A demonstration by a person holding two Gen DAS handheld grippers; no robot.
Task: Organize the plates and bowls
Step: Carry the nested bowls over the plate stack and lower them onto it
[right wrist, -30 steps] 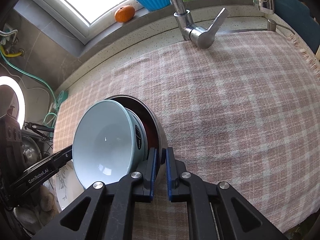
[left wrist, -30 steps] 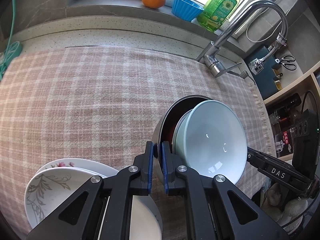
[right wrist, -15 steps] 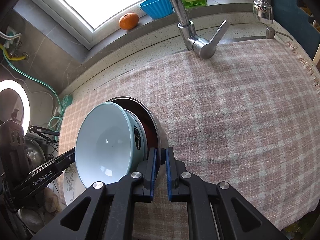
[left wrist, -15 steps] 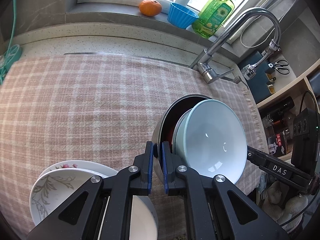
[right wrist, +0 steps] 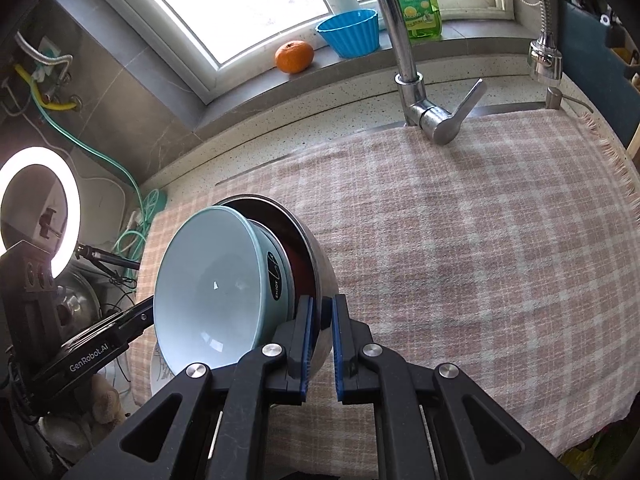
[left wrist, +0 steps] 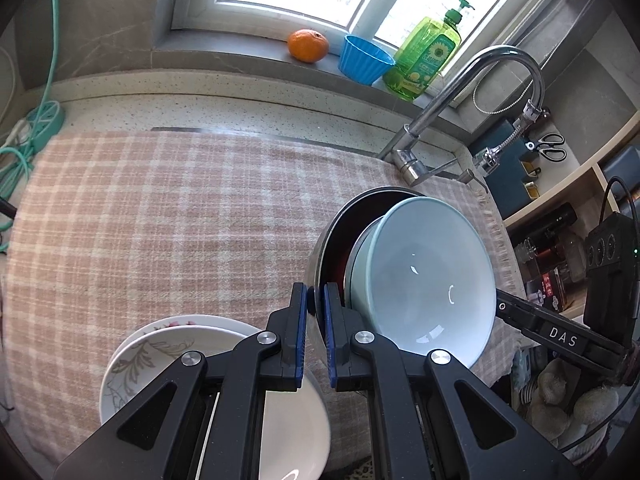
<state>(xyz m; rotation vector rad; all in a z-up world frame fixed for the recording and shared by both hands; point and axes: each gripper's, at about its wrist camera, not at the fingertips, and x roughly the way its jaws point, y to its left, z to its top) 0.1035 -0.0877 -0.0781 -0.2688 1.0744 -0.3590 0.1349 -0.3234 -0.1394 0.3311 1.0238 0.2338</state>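
A steel bowl (left wrist: 316, 256) with a dark red inside hangs tilted above the plaid cloth (left wrist: 160, 216), and a pale blue bowl (left wrist: 424, 280) is nested in it. My left gripper (left wrist: 315, 292) is shut on the steel bowl's rim on one side. On the opposite side my right gripper (right wrist: 322, 300) is shut on the same steel bowl (right wrist: 326, 276), with the pale blue bowl (right wrist: 208, 280) to its left. A stack of floral white plates (left wrist: 160, 352) lies on the cloth below my left gripper, and the edge of these plates (right wrist: 158, 368) peeks out under the bowls.
A chrome faucet (left wrist: 460, 92) rises at the cloth's far right. An orange (left wrist: 308, 45), a blue cup (left wrist: 364, 60) and a green soap bottle (left wrist: 424, 56) stand on the window sill. A lit ring light (right wrist: 38, 208) and cables stand left of the counter. Shelves (left wrist: 568, 200) stand on the right.
Both grippers have risen together with the nested bowls, so the cloth and plates look farther below and more of the window shows. The grip on the rim is unchanged.
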